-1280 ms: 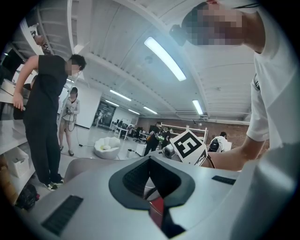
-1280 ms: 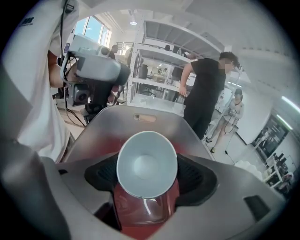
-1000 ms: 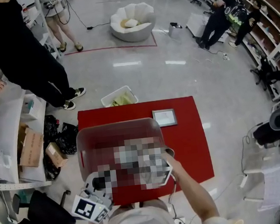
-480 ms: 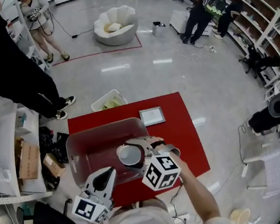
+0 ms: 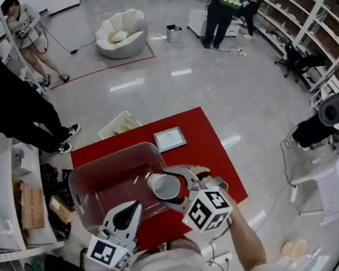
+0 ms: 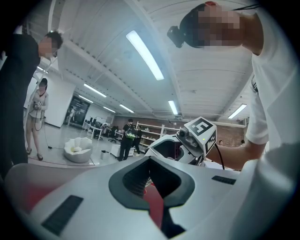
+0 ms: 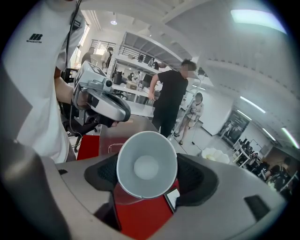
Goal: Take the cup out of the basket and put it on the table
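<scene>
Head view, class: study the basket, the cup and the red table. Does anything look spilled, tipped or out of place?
Nothing is spilled or damaged. The cup sits tilted in the right claw above the right edge of the basket, but it is empty. The basket stands level on the table.

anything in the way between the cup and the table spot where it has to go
Nothing visible does. The cup is in the right claw at the basket's right edge, and the red table just beside it is bare. The small frame lies farther back, out of the way.
</scene>
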